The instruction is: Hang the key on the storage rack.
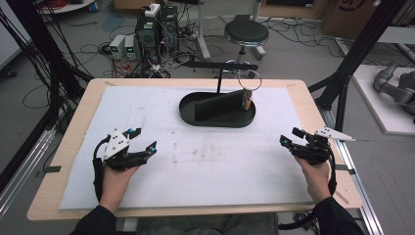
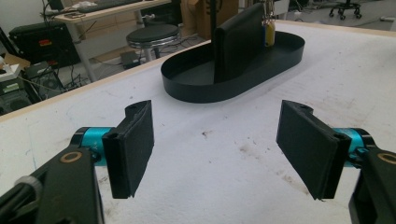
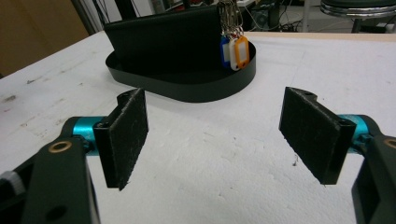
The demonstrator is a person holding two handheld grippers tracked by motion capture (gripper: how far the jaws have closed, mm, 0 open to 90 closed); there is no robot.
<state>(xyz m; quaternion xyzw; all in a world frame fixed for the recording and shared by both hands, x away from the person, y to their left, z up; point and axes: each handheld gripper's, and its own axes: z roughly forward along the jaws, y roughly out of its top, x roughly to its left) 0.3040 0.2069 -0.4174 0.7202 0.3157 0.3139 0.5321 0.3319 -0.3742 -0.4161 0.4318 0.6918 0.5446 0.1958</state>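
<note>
Left gripper (image 1: 145, 139) held low over the white mat (image 1: 205, 161), jaws spread wide, nothing between them; same in its own view (image 2: 215, 149), pads (image 2: 135, 147) well apart with only stained mat in the gap; right gripper (image 1: 292, 136) likewise wide open and empty, hovering near the mat's right edge, seen again from its own camera (image 3: 212, 137) with bare mat between the pads (image 3: 126, 135); both held by hands coming in from the near side, the left hand (image 1: 115, 178) and the right hand (image 1: 315, 174) well apart. Ahead of both grippers, far side of the mat: a black oval tray (image 1: 188, 115), long axis running across the table, left to right, tilted slightly so its right end sits a little farther away; inside it an upright black panel (image 1: 218, 105) lying along that same axis; from the left gripper view the tray (image 2: 187, 81) runs away up and to the right, panel (image 2: 238, 42) seen nearly end-on; from the right gripper view the tray (image 3: 187, 88) lies broadside, panel (image 3: 163, 39) facing the camera. Key tags (image 3: 233, 51), blue, white and orange, hanging at the panel's right end from a metal ring (image 1: 249, 78) on a black stand (image 1: 220, 66) rising behind the tray; tags (image 1: 246, 102) pointing straight down, inside the tray's right end; whether touching the tray floor, cannot tell. Wooden table (image 1: 73, 127) under the mat.
</note>
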